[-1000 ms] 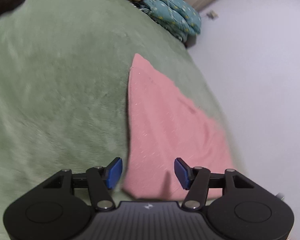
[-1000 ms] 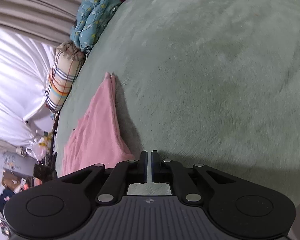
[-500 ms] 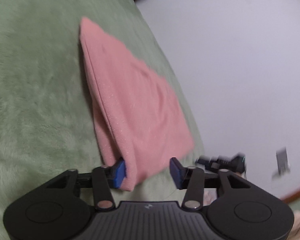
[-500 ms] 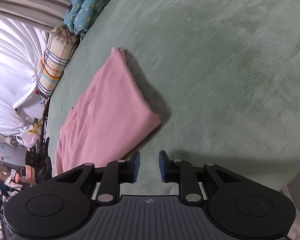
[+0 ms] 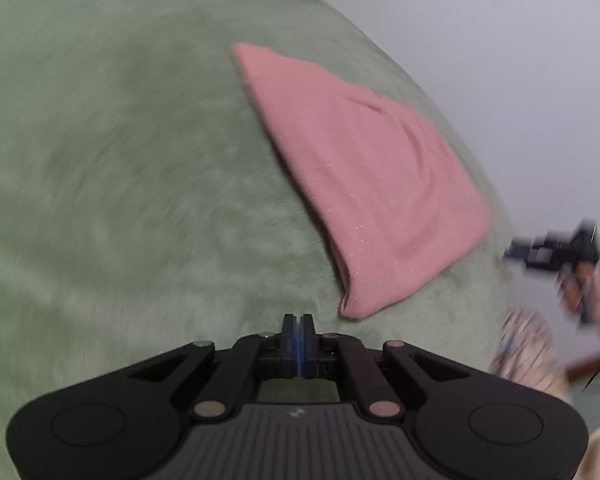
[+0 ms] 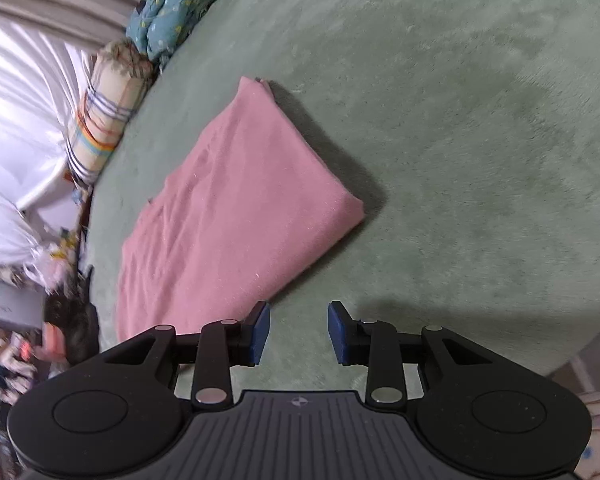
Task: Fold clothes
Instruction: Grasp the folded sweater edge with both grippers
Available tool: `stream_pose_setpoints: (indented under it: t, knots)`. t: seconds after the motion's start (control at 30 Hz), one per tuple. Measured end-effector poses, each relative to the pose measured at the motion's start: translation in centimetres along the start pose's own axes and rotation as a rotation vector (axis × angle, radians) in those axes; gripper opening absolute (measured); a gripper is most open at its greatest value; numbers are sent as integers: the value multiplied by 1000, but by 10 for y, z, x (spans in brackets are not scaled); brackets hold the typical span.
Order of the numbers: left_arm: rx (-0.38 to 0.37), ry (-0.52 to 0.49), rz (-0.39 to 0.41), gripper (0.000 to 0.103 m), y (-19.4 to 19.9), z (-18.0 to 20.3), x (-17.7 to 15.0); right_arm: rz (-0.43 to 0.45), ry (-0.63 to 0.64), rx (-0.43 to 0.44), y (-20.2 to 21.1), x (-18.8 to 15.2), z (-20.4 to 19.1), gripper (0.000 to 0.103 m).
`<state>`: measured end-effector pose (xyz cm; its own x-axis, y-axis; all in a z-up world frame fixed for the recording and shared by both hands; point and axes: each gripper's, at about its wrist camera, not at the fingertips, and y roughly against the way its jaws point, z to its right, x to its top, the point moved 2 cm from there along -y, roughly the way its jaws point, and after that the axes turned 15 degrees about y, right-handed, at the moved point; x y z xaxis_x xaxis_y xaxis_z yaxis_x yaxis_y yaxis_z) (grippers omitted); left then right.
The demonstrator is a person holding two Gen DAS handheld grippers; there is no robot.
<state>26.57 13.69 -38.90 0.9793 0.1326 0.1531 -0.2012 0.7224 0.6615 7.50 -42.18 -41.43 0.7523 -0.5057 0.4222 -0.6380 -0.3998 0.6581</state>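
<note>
A pink cloth lies folded into a flat oblong on the green bed cover. My left gripper is shut with nothing in it, just left of the cloth's near corner and clear of it. In the right wrist view the pink cloth stretches away to the upper left. My right gripper is open and its jaws are opening, over bare green cover with nothing between them; its left finger is close to the cloth's near edge. The left wrist view shows the right gripper blurred at the far right, in a hand.
A teal quilt and a plaid roll lie at the bed's far end by a white curtain. Clutter fills the floor past the left edge. A pale wall runs along the cloth's side.
My left gripper shut and drew back off the cloth's near corner, which it had straddled. My right gripper went from shut to open and backed away from the cloth, which now lies flat.
</note>
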Motion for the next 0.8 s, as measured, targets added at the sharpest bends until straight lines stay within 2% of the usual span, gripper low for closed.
stream_pose_setpoints:
  t: [0.03, 0.07, 0.1, 0.17, 0.27, 0.37, 0.43, 0.5, 0.53, 0.57, 0.6, 0.63, 0.7, 0.77, 0.8]
  knots:
    - [-40, 75, 26, 6, 3, -5, -6, 31, -39, 10, 2, -2, 4, 35]
    - [-80, 158, 57, 15, 6, -9, -13, 65, -82, 15, 4, -4, 8, 41]
    - [-122, 271, 111, 29, 8, -12, -27, 95, -116, 16, 6, -7, 11, 44]
    - [-127, 327, 160, 44, 7, -8, -39, 148, -150, -1, 7, -11, 15, 49]
    - [-123, 436, 258, 49, -8, 0, -65, 210, -177, -53, 2, -17, 25, 49]
    - [-132, 540, 369, 53, -18, 2, -82, 257, -245, -21, -11, -19, 37, 49]
    - [-175, 632, 463, 56, -22, -1, -86, 317, -326, 17, -19, -21, 46, 49]
    - [-200, 713, 510, 55, -23, -3, -88, 363, -399, 43, -26, -22, 51, 49]
    - [-228, 756, 533, 54, -24, -2, -88, 377, -419, 47, -29, -23, 52, 44]
    - [-241, 772, 539, 51, -26, -2, -88, 390, -435, 48, -31, -23, 53, 33]
    - [-244, 786, 544, 30, -29, 1, -88, 391, -436, 38, -34, -22, 53, 22]
    - [-213, 778, 546, 13, -33, 6, -86, 387, -431, 26, -35, -22, 51, 14]
    - [-153, 770, 554, 9, -37, 12, -82, 400, -398, -9, -34, -20, 44, 11]
    - [-128, 769, 601, 8, -29, 22, -82, 422, -377, -16, -27, -18, 36, 10]
    - [-128, 737, 633, 8, -25, 32, -81, 437, -363, -14, -20, -17, 30, 10]
